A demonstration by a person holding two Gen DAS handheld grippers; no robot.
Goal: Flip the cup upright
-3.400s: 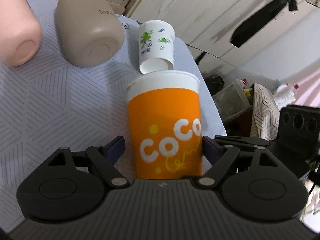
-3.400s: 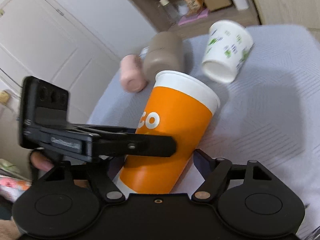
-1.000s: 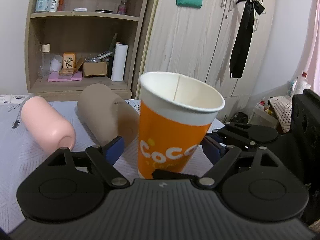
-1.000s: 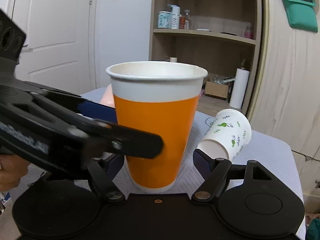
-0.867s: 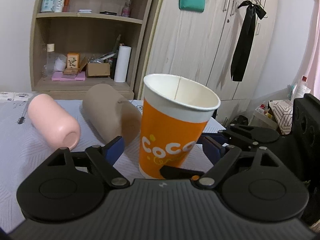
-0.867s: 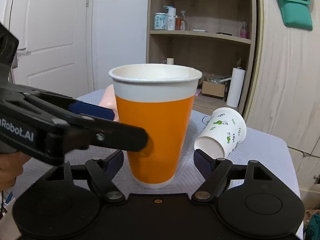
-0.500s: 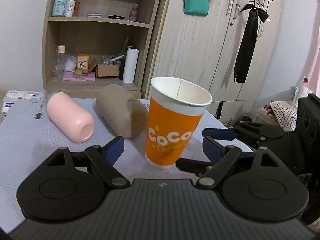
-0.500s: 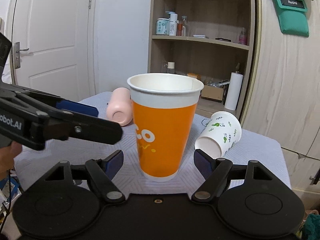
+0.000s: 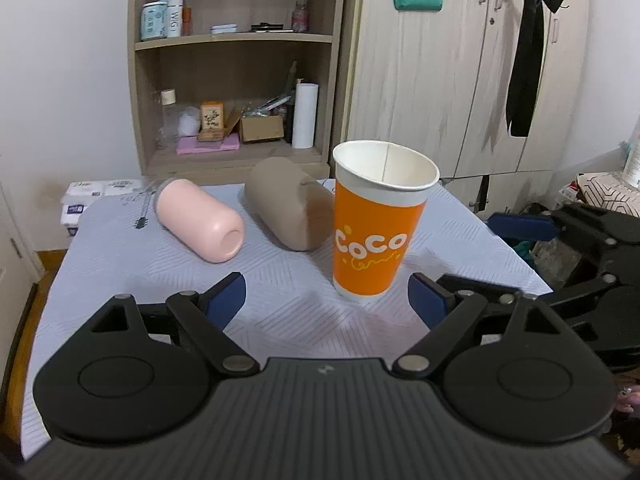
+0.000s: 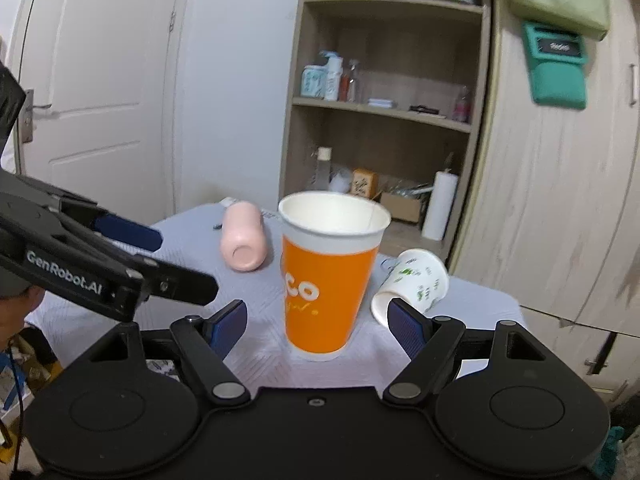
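Note:
The orange paper cup point(image 9: 374, 224) with "CoCo" lettering stands upright on the table point(image 9: 120, 280), mouth up; it also shows in the right wrist view point(image 10: 330, 280). My left gripper point(image 9: 326, 300) is open and empty, a little in front of the cup. My right gripper point(image 10: 318, 322) is open and empty, just short of the cup, its fingers apart on either side. The left gripper also shows from the side at the left of the right wrist view point(image 10: 132, 256).
A pink cup point(image 9: 200, 220) and a tan cup point(image 9: 288, 204) lie on their sides behind the orange cup. A white cup with green print point(image 10: 412, 284) lies on its side at the right. A shelf unit point(image 9: 240, 60) and wardrobe point(image 9: 460, 60) stand behind the table.
Both grippers let go of the orange cup after it was turned upright and have drawn back from it. The cup now stands alone on the table.

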